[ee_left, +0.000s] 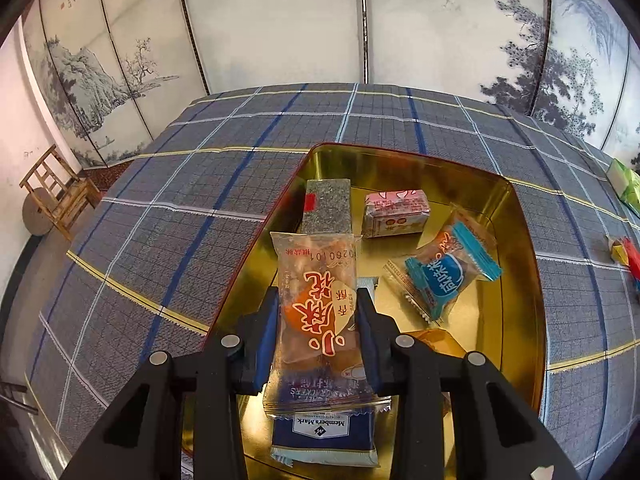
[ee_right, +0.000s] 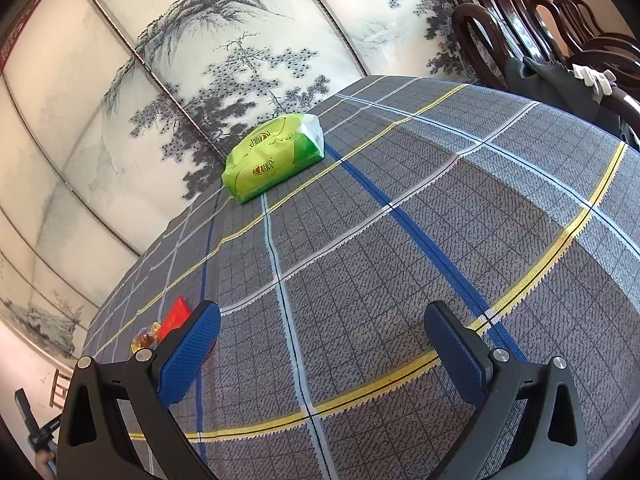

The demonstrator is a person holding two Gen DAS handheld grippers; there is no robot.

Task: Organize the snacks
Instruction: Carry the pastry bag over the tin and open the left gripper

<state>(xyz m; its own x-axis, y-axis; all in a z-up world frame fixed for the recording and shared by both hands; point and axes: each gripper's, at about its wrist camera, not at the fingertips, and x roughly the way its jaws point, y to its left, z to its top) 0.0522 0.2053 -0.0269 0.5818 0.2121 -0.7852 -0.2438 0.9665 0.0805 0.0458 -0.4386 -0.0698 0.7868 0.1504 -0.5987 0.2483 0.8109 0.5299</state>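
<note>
My left gripper [ee_left: 318, 300] is shut on a clear snack packet with red Chinese lettering [ee_left: 316, 280] and holds it over the gold tin tray [ee_left: 516, 320]. In the tray lie a dark speckled bar [ee_left: 328, 200], a pink wrapped block [ee_left: 396, 212], a blue-wrapped snack [ee_left: 444, 276], an amber packet [ee_left: 436, 340] and a navy Member's Mark packet [ee_left: 324, 432] under the held one. My right gripper [ee_right: 320, 320] is open and empty above the tablecloth. A red packet [ee_right: 174, 316] and a yellow candy [ee_right: 144, 338] lie just left of its left finger.
A green tissue pack [ee_right: 276, 156] lies at the table's far edge, also at the right in the left wrist view [ee_left: 624, 184]. A red-yellow snack [ee_left: 624, 250] lies right of the tray. Dark wooden chairs [ee_right: 560, 28] stand at the far right. A painted screen stands behind the table.
</note>
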